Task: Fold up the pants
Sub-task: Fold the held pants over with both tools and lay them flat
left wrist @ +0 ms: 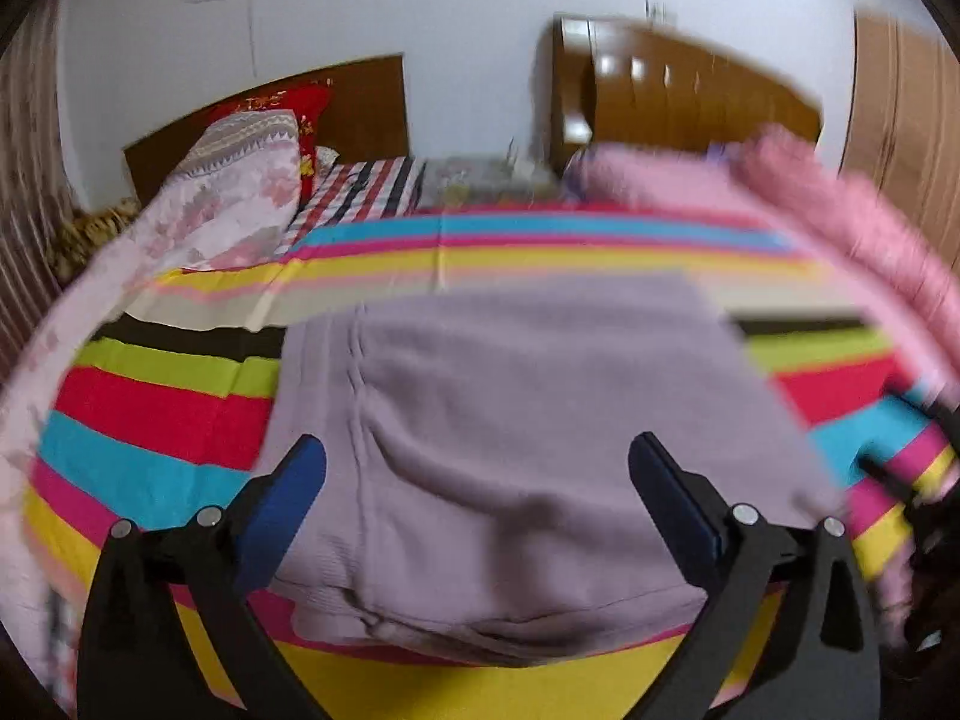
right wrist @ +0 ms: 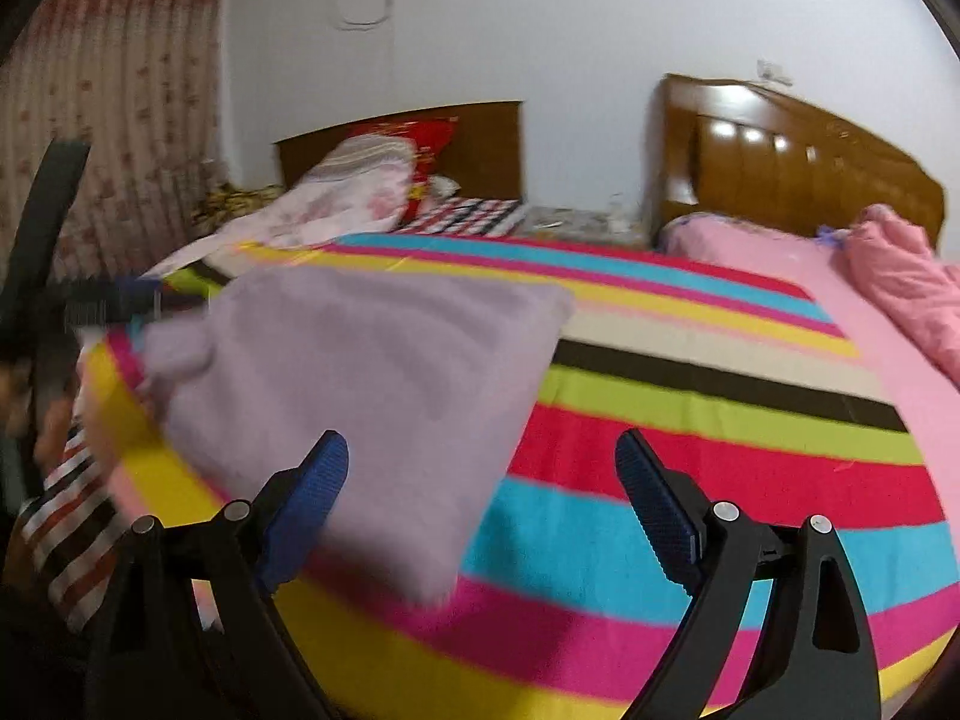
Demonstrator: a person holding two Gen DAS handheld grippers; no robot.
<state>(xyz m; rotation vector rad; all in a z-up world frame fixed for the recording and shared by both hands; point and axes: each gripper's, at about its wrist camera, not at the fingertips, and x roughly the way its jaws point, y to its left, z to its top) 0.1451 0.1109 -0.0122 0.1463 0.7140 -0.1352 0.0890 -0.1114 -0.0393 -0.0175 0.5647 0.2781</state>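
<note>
Two grippers hang above a striped sheet (left wrist: 150, 420), both with jaws spread wide and nothing between them. In the left wrist view, the left gripper (left wrist: 477, 465) has the folded lilac pants (left wrist: 528, 420) lying flat just ahead, filling the gap between its blue pads (left wrist: 288, 498). In the right wrist view, the right gripper (right wrist: 480, 462) has the pants (right wrist: 360, 384) ahead and to its left, overlapping its left pad; only striped sheet (right wrist: 690, 450) lies before its right pad. A pink quilt (right wrist: 900, 276) sits far ahead to the right.
</note>
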